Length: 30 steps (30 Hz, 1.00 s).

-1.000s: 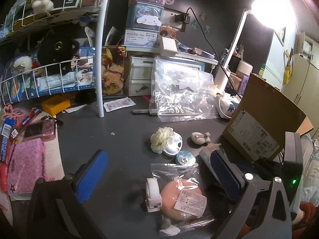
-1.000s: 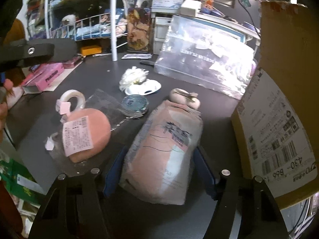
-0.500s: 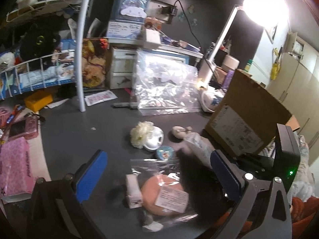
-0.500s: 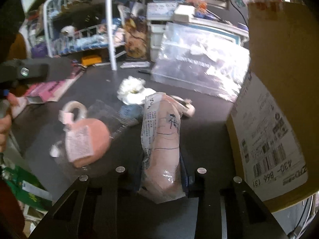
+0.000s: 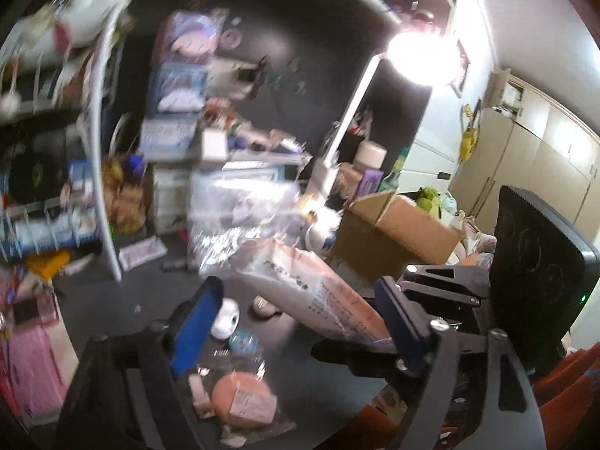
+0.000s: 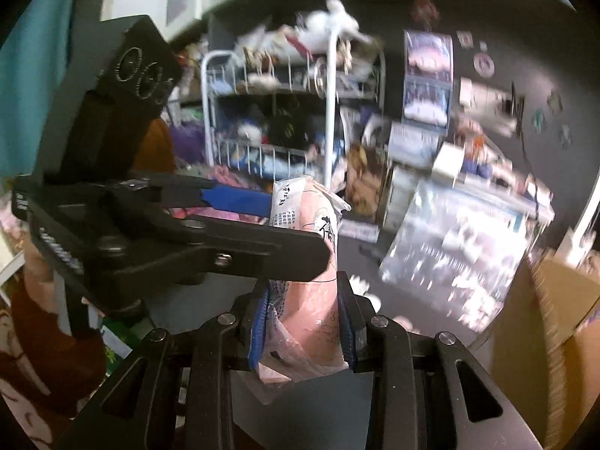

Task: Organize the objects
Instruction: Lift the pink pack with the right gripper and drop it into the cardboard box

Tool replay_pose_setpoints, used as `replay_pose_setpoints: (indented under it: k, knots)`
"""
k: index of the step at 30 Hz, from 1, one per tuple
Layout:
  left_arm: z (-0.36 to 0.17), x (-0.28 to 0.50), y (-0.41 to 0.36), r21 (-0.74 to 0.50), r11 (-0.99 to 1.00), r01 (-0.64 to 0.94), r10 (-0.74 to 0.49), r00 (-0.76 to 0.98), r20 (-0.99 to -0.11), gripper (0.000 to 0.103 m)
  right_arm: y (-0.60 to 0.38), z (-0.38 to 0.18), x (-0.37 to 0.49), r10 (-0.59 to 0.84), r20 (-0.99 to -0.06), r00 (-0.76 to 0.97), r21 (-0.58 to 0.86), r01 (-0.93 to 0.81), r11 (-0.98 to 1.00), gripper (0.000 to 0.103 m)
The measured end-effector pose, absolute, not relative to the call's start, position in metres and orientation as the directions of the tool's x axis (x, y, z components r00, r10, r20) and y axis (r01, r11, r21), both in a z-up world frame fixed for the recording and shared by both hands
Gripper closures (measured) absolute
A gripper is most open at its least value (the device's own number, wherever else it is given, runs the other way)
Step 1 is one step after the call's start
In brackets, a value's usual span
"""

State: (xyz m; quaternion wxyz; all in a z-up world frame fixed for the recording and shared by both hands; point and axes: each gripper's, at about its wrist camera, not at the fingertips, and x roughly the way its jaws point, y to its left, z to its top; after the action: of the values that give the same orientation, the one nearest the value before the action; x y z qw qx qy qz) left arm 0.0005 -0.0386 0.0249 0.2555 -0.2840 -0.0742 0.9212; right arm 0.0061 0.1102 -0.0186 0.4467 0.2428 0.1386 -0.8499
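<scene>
While the right gripper (image 6: 304, 317) pinches the near end of a pink packet (image 6: 305, 262) between its blue pads, the packet is carried in the air above the desk, its far end slanting up and away. The left gripper (image 5: 296, 322) stands with jaws part spread and closing; the packet passes between them close to the right-side pad, though contact cannot be confirmed through the blur. Beneath the grippers lies a dark desk (image 5: 112, 300), cluttered. On it, as seen from the left wrist, a clear zip bag holding a peach puff (image 5: 243, 401) lies nearest, with a small round tin (image 5: 242, 341) and a white round object (image 5: 225, 317) just beyond. Further back a large clear plastic bag (image 5: 240, 217) leans against white drawers, and a white wire rack (image 5: 101, 172) of packed shelves stands to the left. An open cardboard box (image 5: 397, 240) sits at the right, with a bright desk lamp (image 5: 420, 52) above and pale cupboard doors (image 5: 532, 165) beyond. The right wrist view shows none of the small desk items, which the grippers cover; it shows instead the left gripper from the side, the printed lettering on the packet, and plush toys (image 6: 330, 26) on top of the rack. Both views are motion-blurred.
</scene>
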Motion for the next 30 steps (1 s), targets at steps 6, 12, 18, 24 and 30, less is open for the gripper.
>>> replay_pose_setpoints:
  k: [6,12,18,24,30]
  knots:
    - [0.058,-0.010,0.006,-0.264,-0.823,-0.502,0.566,-0.689,-0.454,0.057,0.143,0.012,0.003,-0.674,-0.480,-0.561,-0.095,0.798,-0.596,0.076]
    - [0.070,-0.036,0.072,-0.253,-0.783,-0.569,0.614,-0.639,-0.463,0.063,0.196,0.023,-0.005,-0.616,-0.456,-0.642,-0.123,0.731,-0.671,0.076]
    - [0.059,-0.073,0.129,-0.269,-0.760,-0.592,0.626,-0.555,-0.548,0.063,0.250,0.016,-0.033,-0.563,-0.509,-0.651,-0.056,0.678,-0.733,0.076]
    - [0.042,-0.096,0.151,-0.264,-0.777,-0.571,0.589,-0.513,-0.624,0.060,0.276,-0.001,-0.067,-0.546,-0.588,-0.597,0.032,0.657,-0.754,0.075]
    - [0.045,-0.093,0.149,-0.230,-0.791,-0.567,0.569,-0.544,-0.617,0.018,0.281,-0.007,-0.070,-0.499,-0.600,-0.625,-0.002,0.625,-0.781,0.029]
